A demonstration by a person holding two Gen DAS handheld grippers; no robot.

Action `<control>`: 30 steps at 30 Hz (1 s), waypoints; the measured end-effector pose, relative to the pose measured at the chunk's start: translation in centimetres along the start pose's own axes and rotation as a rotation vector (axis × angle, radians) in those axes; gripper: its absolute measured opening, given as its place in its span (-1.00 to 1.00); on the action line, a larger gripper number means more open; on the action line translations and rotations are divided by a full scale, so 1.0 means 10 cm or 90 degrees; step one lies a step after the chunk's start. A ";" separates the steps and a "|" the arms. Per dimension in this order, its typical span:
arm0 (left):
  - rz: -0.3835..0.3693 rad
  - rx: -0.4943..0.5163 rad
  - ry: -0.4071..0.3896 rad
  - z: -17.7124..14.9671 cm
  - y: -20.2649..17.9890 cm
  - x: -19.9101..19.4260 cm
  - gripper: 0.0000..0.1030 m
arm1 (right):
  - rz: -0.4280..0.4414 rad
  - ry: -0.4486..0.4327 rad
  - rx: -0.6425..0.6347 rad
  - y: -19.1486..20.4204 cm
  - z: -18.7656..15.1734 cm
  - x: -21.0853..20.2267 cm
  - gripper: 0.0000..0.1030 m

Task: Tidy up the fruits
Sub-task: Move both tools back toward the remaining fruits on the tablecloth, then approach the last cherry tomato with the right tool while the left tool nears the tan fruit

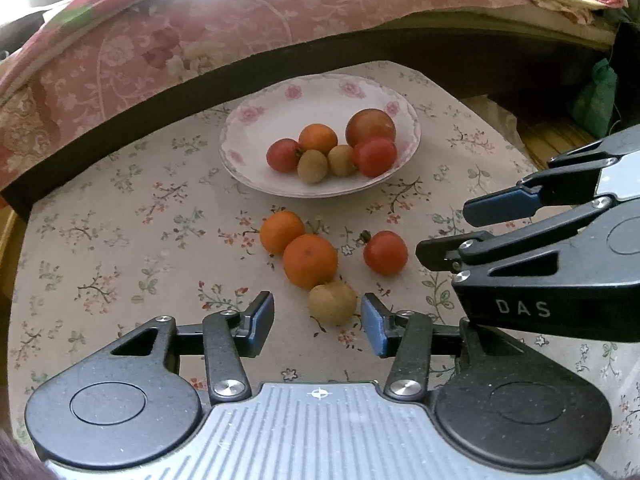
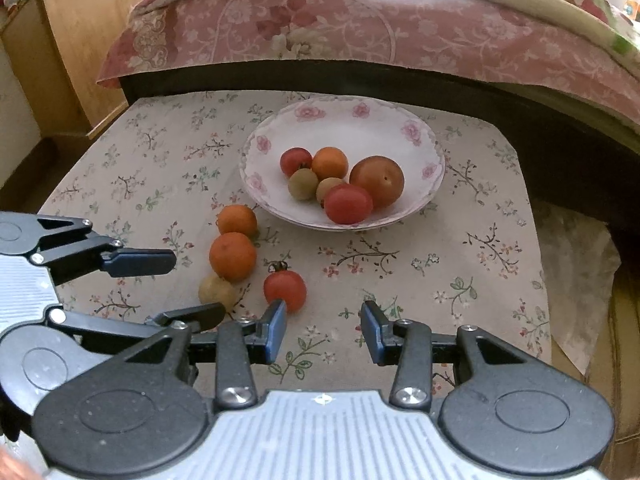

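A white plate with pink flowers (image 1: 320, 84) (image 2: 348, 104) holds several fruits: tomatoes, an orange, brown longans and a larger reddish fruit. On the tablecloth in front of it lie two oranges (image 1: 310, 260) (image 1: 281, 232), a red tomato (image 1: 385, 253) (image 2: 285, 290) and a brown longan (image 1: 332, 304) (image 2: 218, 292). My left gripper (image 1: 318, 326) (image 2: 172, 288) is open, and the longan lies between its fingertips, nearer the right one and not gripped. My right gripper (image 2: 324, 330) (image 1: 468, 228) is open and holds nothing; the tomato sits just past its left fingertip.
The small table wears a floral cloth (image 2: 460, 264) and drops off at the left and right edges. Behind it runs a dark bed frame (image 2: 320, 80) under a pink floral cover. A wooden cabinet (image 2: 80, 40) stands at the back left; a green bag (image 1: 596, 100) hangs at the right.
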State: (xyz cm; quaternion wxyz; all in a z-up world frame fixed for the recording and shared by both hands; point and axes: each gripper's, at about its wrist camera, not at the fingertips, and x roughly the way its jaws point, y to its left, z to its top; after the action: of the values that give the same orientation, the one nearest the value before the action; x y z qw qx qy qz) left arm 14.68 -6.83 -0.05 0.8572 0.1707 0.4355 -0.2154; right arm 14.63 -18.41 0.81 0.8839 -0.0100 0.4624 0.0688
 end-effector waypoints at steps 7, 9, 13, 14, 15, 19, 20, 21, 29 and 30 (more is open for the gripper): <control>0.000 0.001 0.003 0.00 0.01 0.03 0.10 | 0.001 0.003 -0.002 0.01 0.00 0.02 -0.20; 0.000 0.001 0.003 0.00 0.01 0.03 0.10 | 0.002 0.003 -0.003 0.02 0.00 0.03 -0.20; -0.001 0.001 0.004 0.00 0.02 0.02 0.11 | 0.003 0.006 -0.003 0.02 -0.01 0.04 -0.20; -0.001 0.001 0.006 -0.01 0.03 0.03 0.11 | 0.003 0.007 -0.004 0.02 -0.01 0.04 -0.20; 0.000 0.000 0.006 -0.01 0.03 0.03 0.11 | 0.003 0.008 -0.005 0.02 -0.01 0.05 -0.20; 0.000 0.001 0.008 -0.02 0.04 0.04 0.11 | 0.004 0.010 -0.007 0.03 0.00 0.06 -0.20; 0.000 0.001 0.008 -0.02 0.04 0.04 0.11 | 0.004 0.010 -0.008 0.03 0.00 0.07 -0.20; 0.000 0.001 0.009 -0.02 0.04 0.04 0.11 | 0.004 0.010 -0.008 0.03 0.00 0.07 -0.20; 0.000 0.000 0.009 -0.02 0.04 0.05 0.11 | 0.004 0.012 -0.009 0.04 0.00 0.08 -0.20; 0.001 0.000 0.009 -0.02 0.04 0.05 0.11 | 0.004 0.012 -0.009 0.04 0.00 0.08 -0.20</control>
State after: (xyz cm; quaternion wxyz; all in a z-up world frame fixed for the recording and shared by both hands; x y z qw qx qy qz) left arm 15.02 -6.50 -0.49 0.8540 0.1728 0.4417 -0.2139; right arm 15.04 -17.95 0.13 0.8791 -0.0156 0.4704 0.0750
